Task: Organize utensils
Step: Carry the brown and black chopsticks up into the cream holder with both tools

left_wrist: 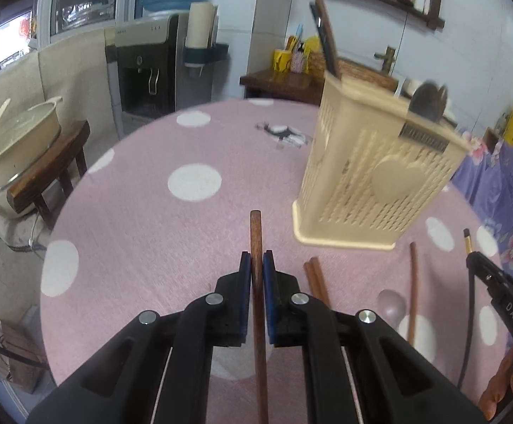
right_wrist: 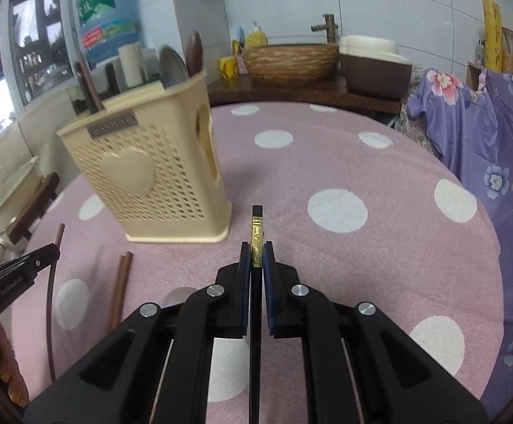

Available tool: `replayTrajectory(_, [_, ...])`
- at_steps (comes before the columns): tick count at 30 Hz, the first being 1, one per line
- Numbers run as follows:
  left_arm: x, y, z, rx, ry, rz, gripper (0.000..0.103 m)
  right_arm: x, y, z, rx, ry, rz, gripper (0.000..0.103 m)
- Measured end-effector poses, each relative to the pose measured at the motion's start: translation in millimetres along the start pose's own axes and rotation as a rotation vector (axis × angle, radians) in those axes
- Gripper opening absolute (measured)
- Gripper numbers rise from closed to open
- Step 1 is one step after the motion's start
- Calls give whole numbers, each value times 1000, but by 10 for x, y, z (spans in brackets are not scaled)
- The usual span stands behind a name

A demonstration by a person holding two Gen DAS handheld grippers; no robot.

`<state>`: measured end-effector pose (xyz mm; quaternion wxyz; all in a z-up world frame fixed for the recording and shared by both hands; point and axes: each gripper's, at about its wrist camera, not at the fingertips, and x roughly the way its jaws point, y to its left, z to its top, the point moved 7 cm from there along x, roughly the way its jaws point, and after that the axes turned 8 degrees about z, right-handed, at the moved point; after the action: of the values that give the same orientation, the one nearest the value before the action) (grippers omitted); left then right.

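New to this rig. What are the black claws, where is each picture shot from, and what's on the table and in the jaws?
No robot arm here: a person holds a two-finger gripper in each hand, and a fisheye camera on each looks forward along its fingers.

The left wrist view shows the left gripper shut on a brown wooden chopstick. The right wrist view shows the right gripper shut on a black chopstick with a gold band.

On the pink polka-dot tablecloth stands a cream perforated utensil holder, with some utensils already standing in it. A pair of brown chopsticks and another single one lie loose on the cloth near it.
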<state>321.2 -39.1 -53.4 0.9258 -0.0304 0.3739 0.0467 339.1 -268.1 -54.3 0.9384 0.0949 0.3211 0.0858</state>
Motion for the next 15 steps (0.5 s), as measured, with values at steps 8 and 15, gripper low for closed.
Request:
replayTrajectory(8, [-506,17,352,-14,-124,-65,8,-451,133,296,-33,-94,56,8])
replayTrajectory(15, [-838,66,600,-24,-205,-92,8,-848,265,481,-78,-170,75,8])
